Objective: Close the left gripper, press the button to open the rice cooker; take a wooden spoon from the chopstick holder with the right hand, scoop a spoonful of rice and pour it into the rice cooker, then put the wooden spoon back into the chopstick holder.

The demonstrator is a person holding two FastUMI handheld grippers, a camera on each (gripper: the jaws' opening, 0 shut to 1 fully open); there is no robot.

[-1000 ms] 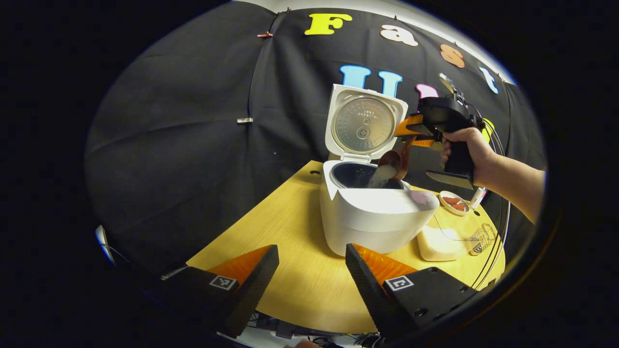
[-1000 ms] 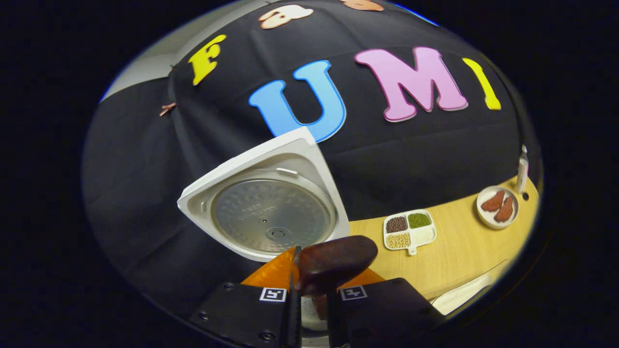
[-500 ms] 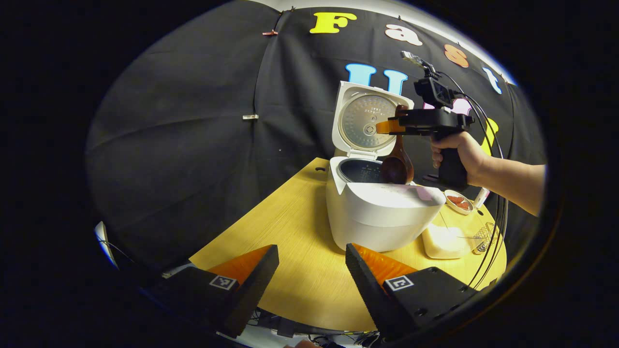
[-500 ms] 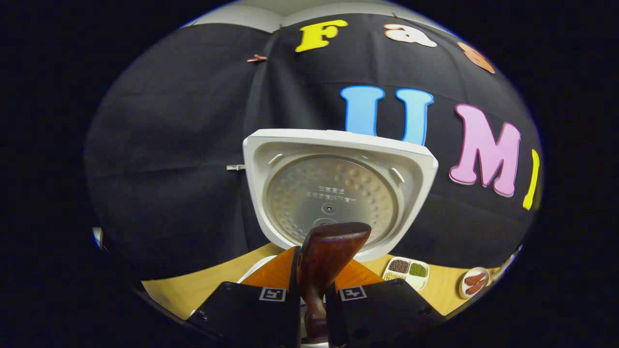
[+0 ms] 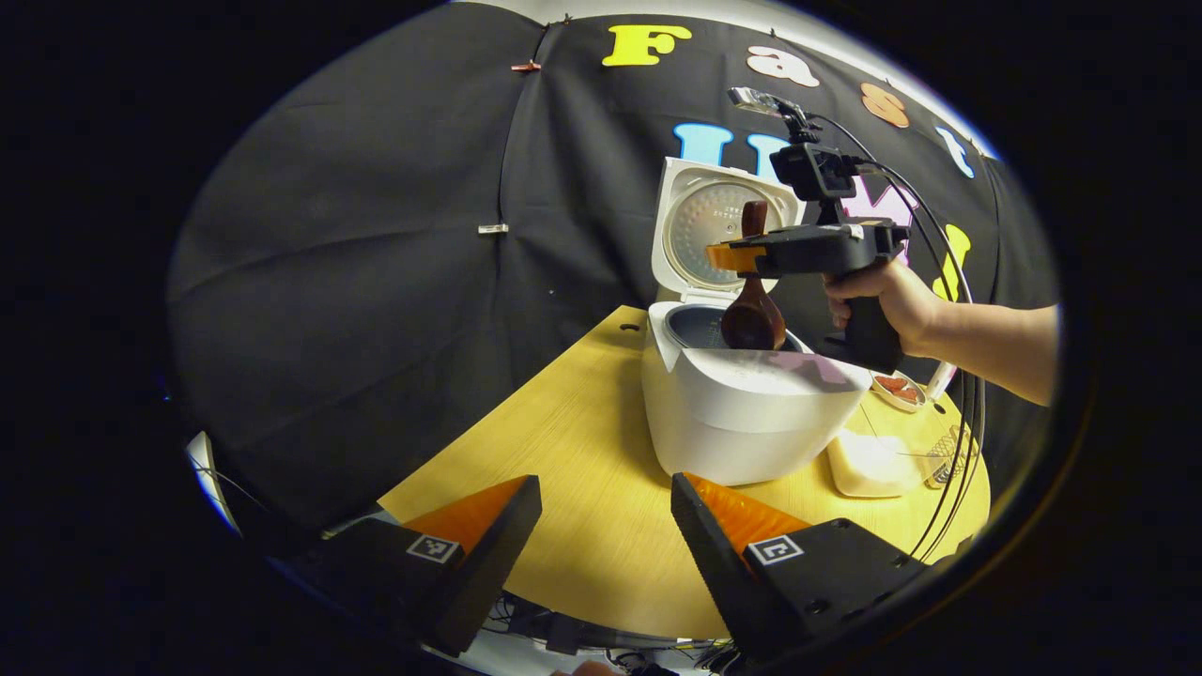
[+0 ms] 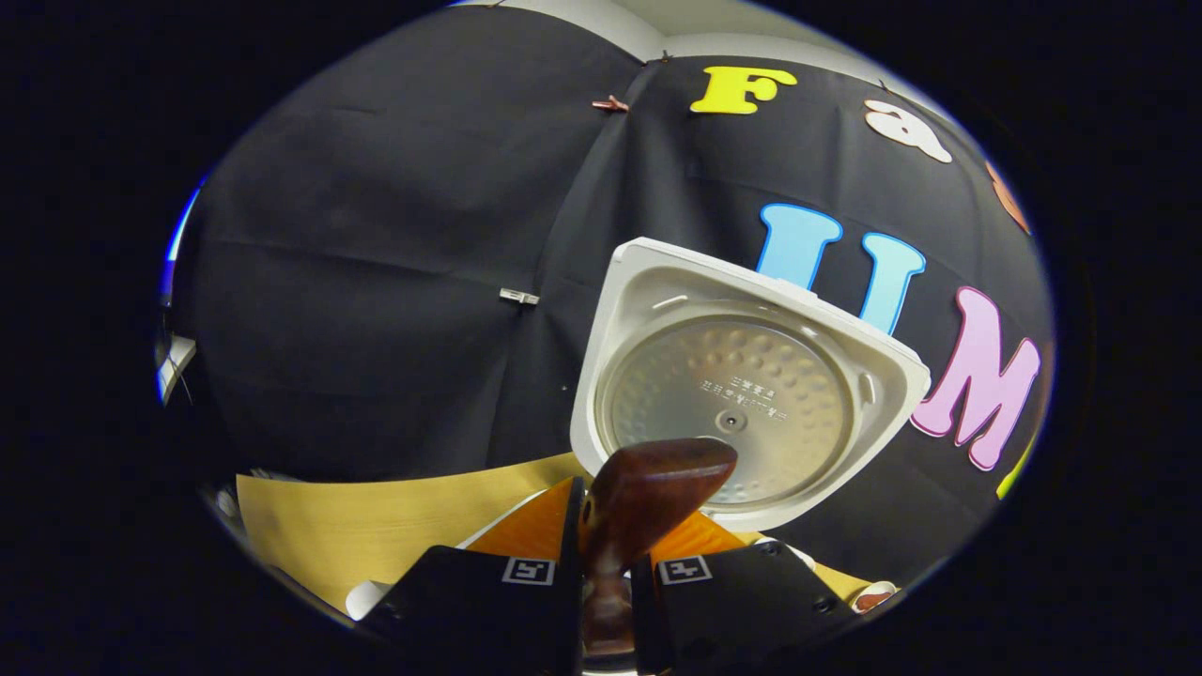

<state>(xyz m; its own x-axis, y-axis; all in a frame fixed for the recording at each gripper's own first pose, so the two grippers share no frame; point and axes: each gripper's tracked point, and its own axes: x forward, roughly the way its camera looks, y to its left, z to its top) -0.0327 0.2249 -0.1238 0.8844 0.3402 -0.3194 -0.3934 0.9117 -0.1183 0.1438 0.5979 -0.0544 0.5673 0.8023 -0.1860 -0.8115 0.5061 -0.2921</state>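
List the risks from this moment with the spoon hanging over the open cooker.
1. The spoon hangs bowl-down from the right tongs, gripped high on its handle; it might swing or slip on the way back to the holder.
2. The raised lid stands just behind the spoon; lifting away carelessly could knock it.
3. The white dish and small plate sit beside the cooker, under the hand's likely path back.
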